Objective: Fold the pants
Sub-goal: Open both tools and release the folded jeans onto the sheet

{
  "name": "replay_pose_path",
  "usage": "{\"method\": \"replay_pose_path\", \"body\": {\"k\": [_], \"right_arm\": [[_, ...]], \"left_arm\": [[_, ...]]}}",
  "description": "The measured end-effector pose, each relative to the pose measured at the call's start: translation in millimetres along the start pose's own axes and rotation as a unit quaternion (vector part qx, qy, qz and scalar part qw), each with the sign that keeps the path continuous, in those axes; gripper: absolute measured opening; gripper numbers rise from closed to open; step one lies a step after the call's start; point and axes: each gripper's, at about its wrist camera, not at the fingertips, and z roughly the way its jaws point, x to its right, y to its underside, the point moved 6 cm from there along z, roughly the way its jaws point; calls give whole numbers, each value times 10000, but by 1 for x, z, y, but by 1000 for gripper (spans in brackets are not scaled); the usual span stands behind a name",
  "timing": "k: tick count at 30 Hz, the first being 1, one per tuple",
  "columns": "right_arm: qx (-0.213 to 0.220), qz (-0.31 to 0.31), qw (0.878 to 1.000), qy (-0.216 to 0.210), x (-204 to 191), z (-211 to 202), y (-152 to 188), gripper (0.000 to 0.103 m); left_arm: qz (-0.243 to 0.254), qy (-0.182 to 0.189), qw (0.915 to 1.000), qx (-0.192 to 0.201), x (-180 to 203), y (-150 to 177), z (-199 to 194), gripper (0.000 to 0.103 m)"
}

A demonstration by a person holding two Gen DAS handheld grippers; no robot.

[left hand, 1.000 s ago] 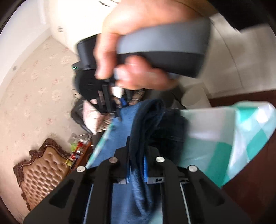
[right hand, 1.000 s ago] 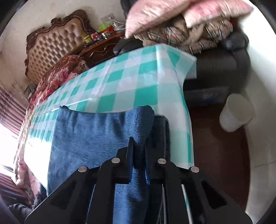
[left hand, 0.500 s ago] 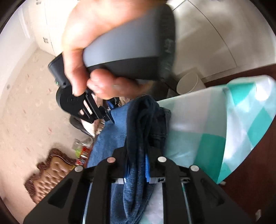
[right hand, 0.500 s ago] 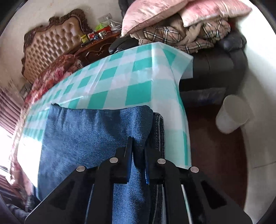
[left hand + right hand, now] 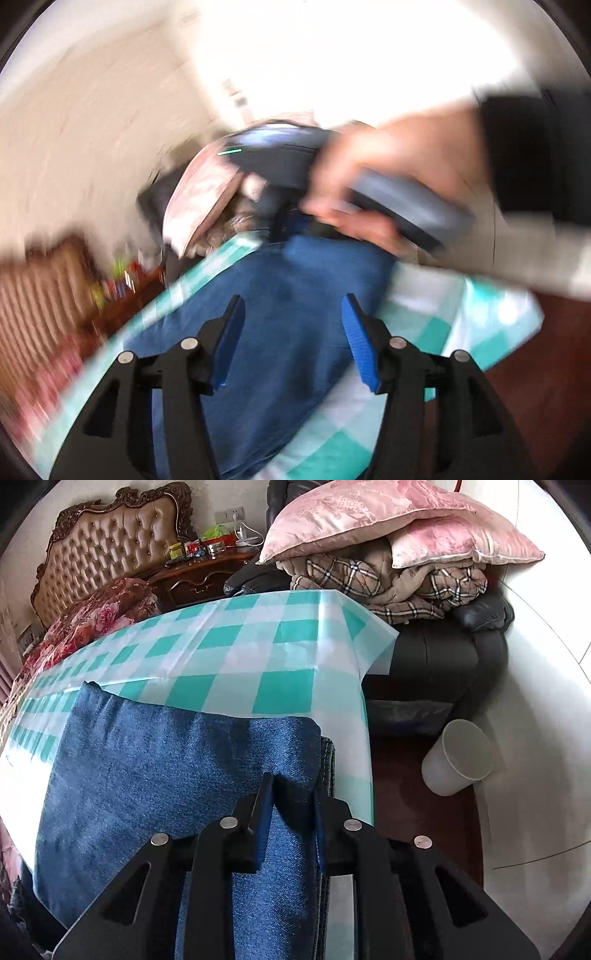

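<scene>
Pants: I see the blue denim pants (image 5: 155, 775) lying on the checked tablecloth (image 5: 258, 646), near its corner. They form a tidy block with straight edges, and at the right edge I can see stacked layers, so at least one fold is already made.

Left gripper: the left gripper (image 5: 291, 339) has just been opening; its jaws are now spread wide, and nothing sits between the blue pads. The denim lies under them, not pinched. This view is very blurred.

Right gripper: the right gripper (image 5: 291, 805) has also just been opening, only a little. A ridge of denim is between its pads at the right corner of the pants. I judge that it still pinches the cloth, but loosely.

Right hand: in the left view my right hand (image 5: 388, 184) holds the grey handle above the far end of the pants.

Done: the top layer is laid down over the lower ones, and my left side has let go.

Left to do: I think the right side must release too. Whether one more fold is needed, I cannot tell from here.
</scene>
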Motion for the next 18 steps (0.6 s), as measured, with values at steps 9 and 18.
{"method": "replay_pose_path", "body": {"k": [9, 18], "right_arm": [[226, -233, 9983, 489, -7, -4, 4, 18], [393, -343, 9943, 925, -9, -11, 6, 18]], "left_arm": [[-1758, 826, 9712, -1382, -123, -14, 126, 16], [-2011, 1020, 9492, -2197, -123, 31, 179, 12]]}}
